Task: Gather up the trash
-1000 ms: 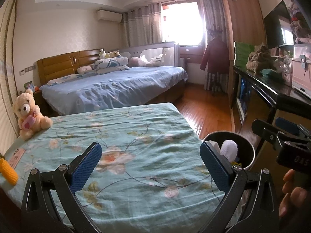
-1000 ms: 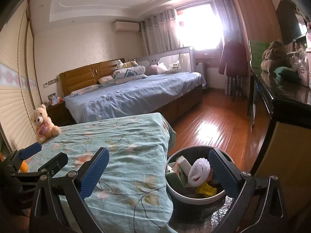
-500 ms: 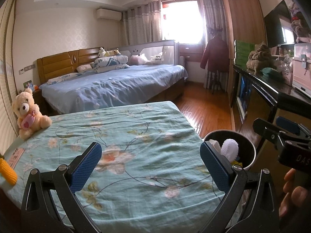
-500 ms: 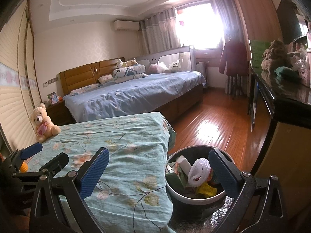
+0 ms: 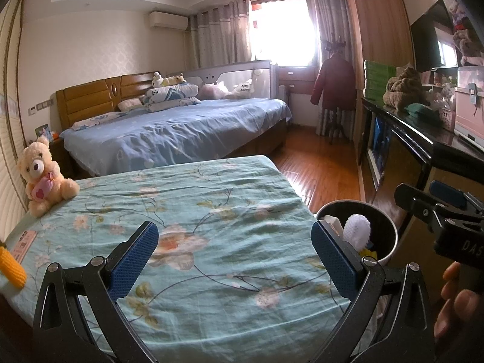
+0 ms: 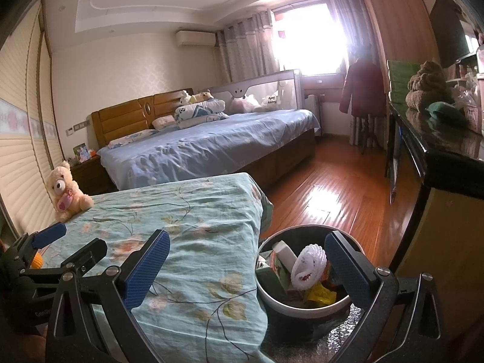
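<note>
A round dark trash bin stands on the floor at the right edge of the floral-covered bed. It holds a white foam net, a white bottle, green cartons and a yellow wrapper. In the left wrist view the bin shows the same white net. My right gripper is open, its right finger over the bin and its left over the bed edge. My left gripper is open above the bed sheet, with nothing between its fingers.
A teddy bear sits at the bed's far left corner, with a yellow knitted item at the near left edge. Beyond lie a blue bed and wooden floor. A dark cabinet with clutter lines the right wall.
Both views have shifted very slightly; the grippers stay open and the bin's contents are unchanged.
</note>
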